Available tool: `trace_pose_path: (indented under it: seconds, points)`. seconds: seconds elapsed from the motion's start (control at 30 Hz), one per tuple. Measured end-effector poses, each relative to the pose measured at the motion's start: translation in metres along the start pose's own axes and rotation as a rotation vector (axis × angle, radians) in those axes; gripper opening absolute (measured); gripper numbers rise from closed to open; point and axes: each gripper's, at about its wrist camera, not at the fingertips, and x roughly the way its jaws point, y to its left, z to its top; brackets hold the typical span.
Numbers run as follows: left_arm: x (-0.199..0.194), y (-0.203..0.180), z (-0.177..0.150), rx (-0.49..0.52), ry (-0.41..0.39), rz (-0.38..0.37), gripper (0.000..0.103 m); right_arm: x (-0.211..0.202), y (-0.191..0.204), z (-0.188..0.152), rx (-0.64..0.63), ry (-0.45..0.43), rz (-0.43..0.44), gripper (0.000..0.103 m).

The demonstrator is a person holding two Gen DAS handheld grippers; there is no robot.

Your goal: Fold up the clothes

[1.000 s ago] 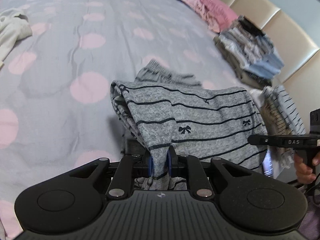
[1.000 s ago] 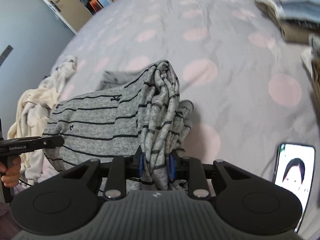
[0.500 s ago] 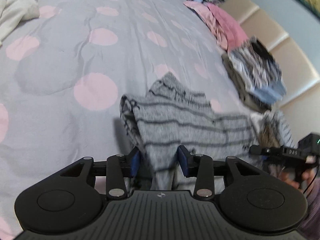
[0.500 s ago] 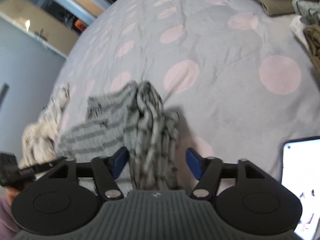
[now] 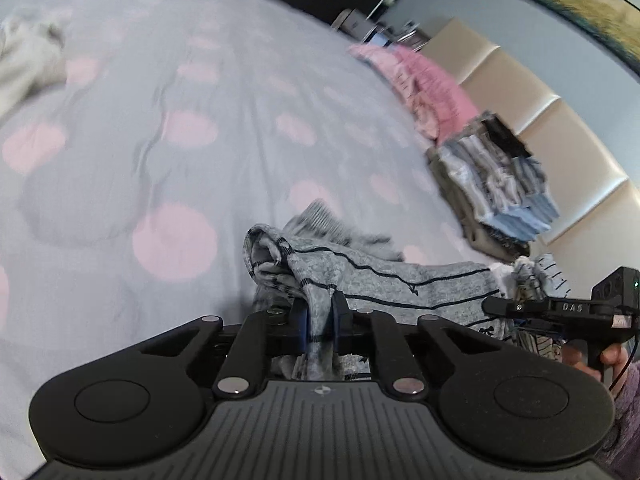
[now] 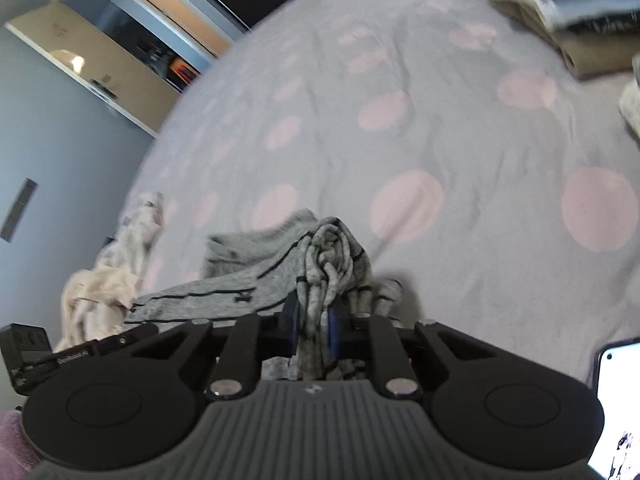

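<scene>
A grey garment with thin dark stripes (image 5: 384, 276) lies bunched on the grey bedspread with pink dots (image 5: 172, 168). My left gripper (image 5: 319, 316) is shut on its near left edge. My right gripper (image 6: 313, 316) is shut on the bunched right edge of the same garment (image 6: 240, 284). The cloth stretches between the two grippers, low over the bed. The right gripper shows in the left wrist view (image 5: 560, 312) and the left gripper in the right wrist view (image 6: 60, 356).
Folded clothes are stacked by the beige headboard: a pink pile (image 5: 424, 88), a blue and striped pile (image 5: 504, 184). A cream garment (image 6: 108, 280) lies crumpled at the left. A phone (image 6: 616, 400) lies on the bed at the right.
Both grippers opened half a second ago and have shut again on the garment lower down. The garment has dropped from held up to bunched near the bed.
</scene>
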Motion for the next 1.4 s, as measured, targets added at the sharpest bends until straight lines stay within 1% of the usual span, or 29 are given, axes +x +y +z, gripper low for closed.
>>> trace_pose_path:
  seconds: [0.07, 0.17, 0.23, 0.3, 0.37, 0.43, 0.53, 0.63, 0.77, 0.8, 0.83, 0.9, 0.97, 1.0, 1.03, 1.1, 1.17, 1.23, 1.27, 1.4]
  points:
    - [-0.006, -0.005, 0.007, 0.027, -0.034, 0.003, 0.009, -0.011, 0.005, 0.004, -0.015, -0.049, 0.020, 0.015]
    - [0.001, -0.003, 0.019, 0.024, -0.043, 0.018, 0.009, -0.011, 0.006, 0.015, 0.002, -0.086, 0.014, 0.015]
    - [0.012, 0.001, 0.023, 0.011, -0.032, 0.033, 0.009, 0.005, 0.005, 0.021, 0.011, -0.075, -0.025, 0.015]
    - [0.027, 0.004, 0.024, 0.015, -0.012, 0.066, 0.009, 0.020, 0.004, 0.028, 0.019, -0.063, -0.065, 0.015]
    - [0.042, 0.009, 0.023, 0.014, 0.011, 0.100, 0.009, 0.035, 0.001, 0.031, 0.028, -0.039, -0.106, 0.015]
    - [0.052, 0.017, 0.021, -0.006, 0.030, 0.117, 0.009, 0.050, -0.002, 0.033, 0.034, -0.014, -0.142, 0.015]
    - [0.064, 0.022, 0.019, -0.004, 0.062, 0.145, 0.010, 0.064, -0.006, 0.035, 0.030, 0.027, -0.194, 0.015]
    - [0.069, 0.024, 0.015, 0.003, 0.075, 0.164, 0.011, 0.071, -0.008, 0.032, 0.022, 0.042, -0.215, 0.016]
    - [0.065, 0.024, 0.015, -0.021, 0.073, 0.182, 0.019, 0.075, -0.008, 0.031, 0.023, 0.050, -0.238, 0.020]
    - [0.062, 0.024, 0.016, -0.024, 0.069, 0.186, 0.023, 0.073, -0.007, 0.031, 0.022, 0.047, -0.241, 0.025]
    - [0.057, 0.022, 0.018, -0.015, 0.060, 0.193, 0.024, 0.071, -0.005, 0.031, 0.016, 0.042, -0.247, 0.029]
    - [0.046, 0.017, 0.020, 0.017, 0.036, 0.210, 0.033, 0.063, -0.001, 0.033, 0.000, 0.017, -0.260, 0.048]
    - [0.035, 0.011, 0.023, 0.049, 0.011, 0.227, 0.041, 0.054, 0.003, 0.035, -0.022, -0.015, -0.259, 0.055]
    - [0.032, 0.010, 0.025, 0.048, 0.010, 0.219, 0.045, 0.049, 0.005, 0.036, -0.032, -0.028, -0.253, 0.058]
    - [0.029, 0.010, 0.028, 0.034, 0.017, 0.199, 0.047, 0.045, 0.007, 0.038, -0.033, -0.031, -0.245, 0.061]
    - [0.024, 0.013, 0.030, -0.011, 0.046, 0.156, 0.053, 0.038, 0.008, 0.040, -0.019, -0.033, -0.220, 0.075]
    - [0.017, 0.015, 0.028, -0.047, 0.070, 0.136, 0.055, 0.033, 0.008, 0.038, 0.001, -0.022, -0.197, 0.078]
    - [0.011, 0.017, 0.023, -0.071, 0.084, 0.127, 0.059, 0.030, 0.006, 0.032, 0.014, 0.013, -0.182, 0.081]
    - [0.009, 0.019, 0.019, -0.084, 0.094, 0.121, 0.061, 0.028, 0.005, 0.029, 0.019, 0.030, -0.175, 0.084]
    - [0.008, 0.030, -0.005, -0.173, 0.178, 0.092, 0.062, 0.021, -0.005, 0.008, 0.012, 0.091, -0.181, 0.086]
